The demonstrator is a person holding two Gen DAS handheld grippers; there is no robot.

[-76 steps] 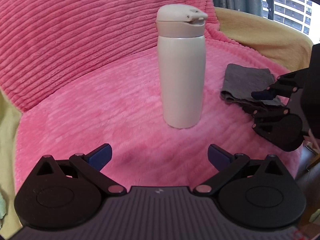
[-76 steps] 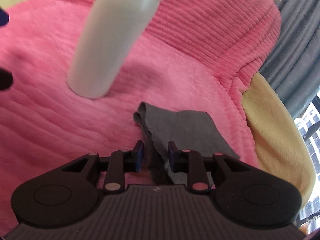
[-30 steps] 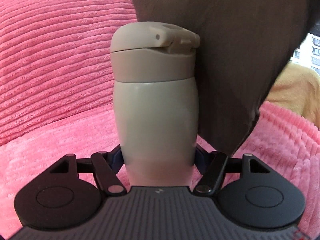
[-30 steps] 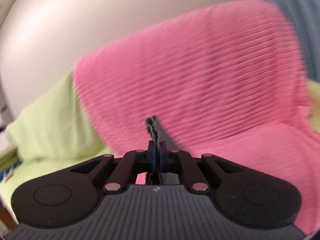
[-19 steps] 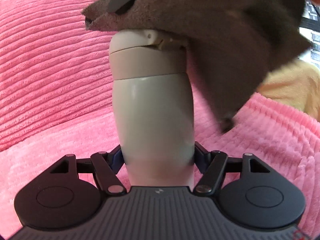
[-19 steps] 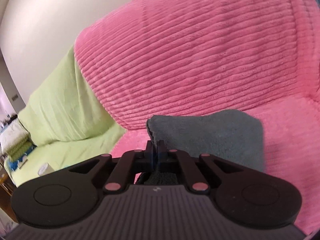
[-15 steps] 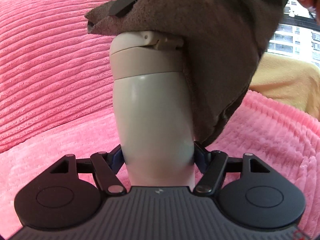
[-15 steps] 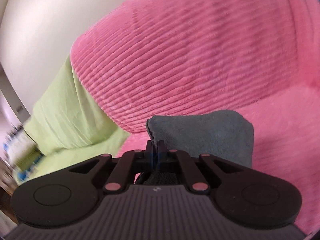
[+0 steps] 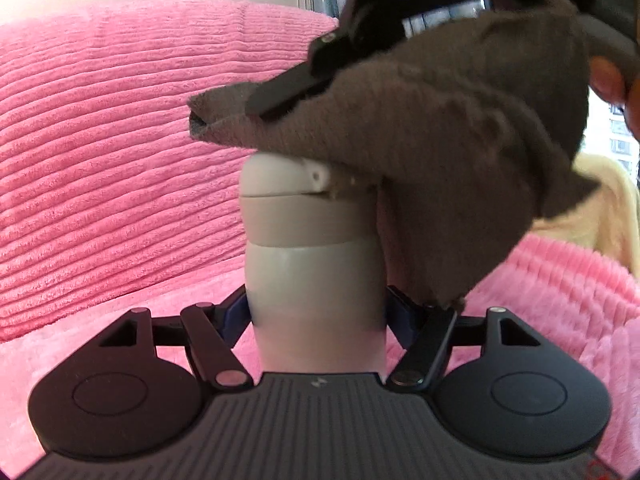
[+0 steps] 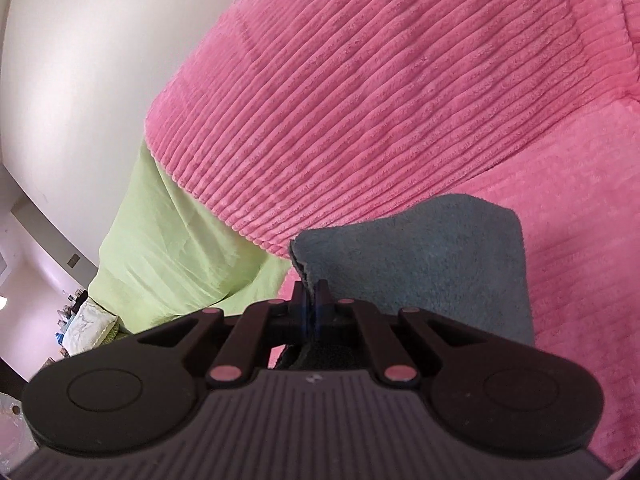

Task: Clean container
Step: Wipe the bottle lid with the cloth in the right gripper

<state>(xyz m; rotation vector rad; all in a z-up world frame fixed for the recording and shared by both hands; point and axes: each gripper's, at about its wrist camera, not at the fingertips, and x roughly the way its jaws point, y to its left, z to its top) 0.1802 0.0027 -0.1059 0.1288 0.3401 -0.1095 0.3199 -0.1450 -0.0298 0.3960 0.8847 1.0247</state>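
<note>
A cream bottle with a beige flip lid stands upright on the pink sofa seat. My left gripper is shut on its lower body. My right gripper is shut on a grey cloth. In the left wrist view that cloth drapes over the top and right side of the lid, with the right gripper's finger above it. The right part of the lid is hidden by the cloth.
A pink ribbed blanket covers the sofa back and seat. A green cover lies at the sofa's left, a yellow one at the right. A white wall is behind.
The bottle went from standing free to being gripped by my left gripper. The right gripper lifted the cloth off the seat and brought it onto the lid, then shifted it slightly upward.
</note>
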